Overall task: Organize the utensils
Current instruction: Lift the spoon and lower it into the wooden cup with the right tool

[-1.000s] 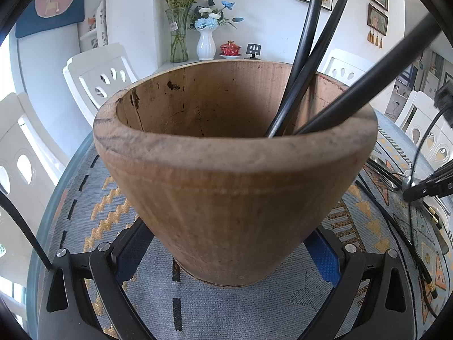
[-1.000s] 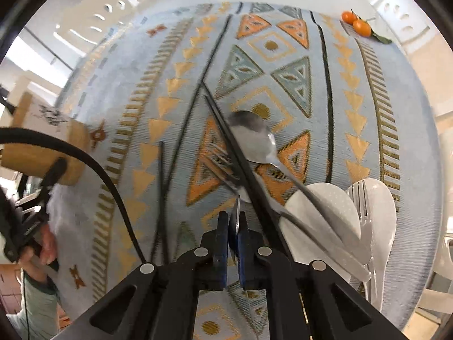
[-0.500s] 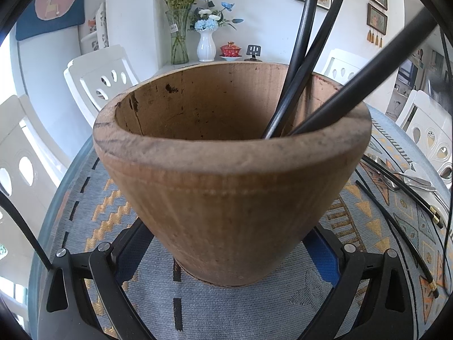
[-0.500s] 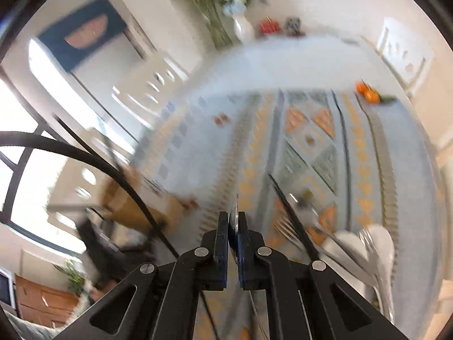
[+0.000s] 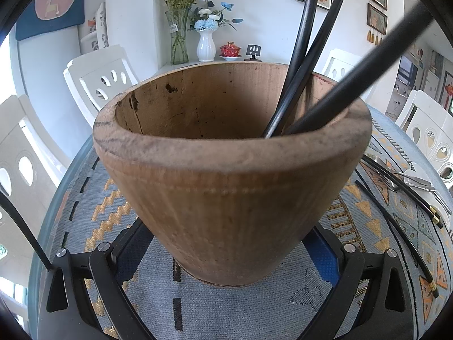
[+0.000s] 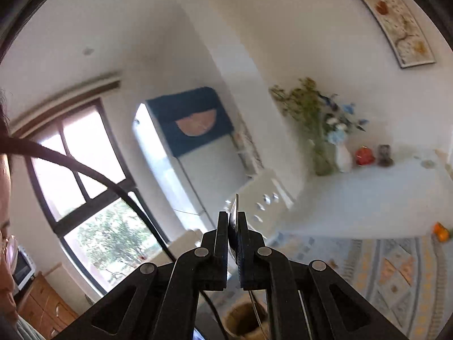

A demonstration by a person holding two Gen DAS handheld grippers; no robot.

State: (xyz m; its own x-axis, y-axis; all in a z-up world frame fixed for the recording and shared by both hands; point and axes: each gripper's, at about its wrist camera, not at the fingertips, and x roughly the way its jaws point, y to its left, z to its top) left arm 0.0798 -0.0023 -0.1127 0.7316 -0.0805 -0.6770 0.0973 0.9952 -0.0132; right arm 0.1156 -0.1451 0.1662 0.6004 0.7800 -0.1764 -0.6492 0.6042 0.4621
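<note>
Left claw point(image 5: 226, 266) straddles wooden pot point(image 5: 226, 170) at frame centre, blue pads against its sides, gripping it; pot stands on the bench cloth point(image 5: 198, 306), chopsticks point(image 5: 300, 65) leaning inside. Right claw point(image 6: 234, 226) clenched on thin metal utensil point(image 6: 235, 212), edge-on, raised; the pot sits at lower centre of its view.

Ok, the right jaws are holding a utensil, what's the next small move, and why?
Probably lower the right gripper straight down: its jaws are shut on a thin metal utensil, and the wooden holder sits open just beneath, with room beside the black chopsticks.
</note>
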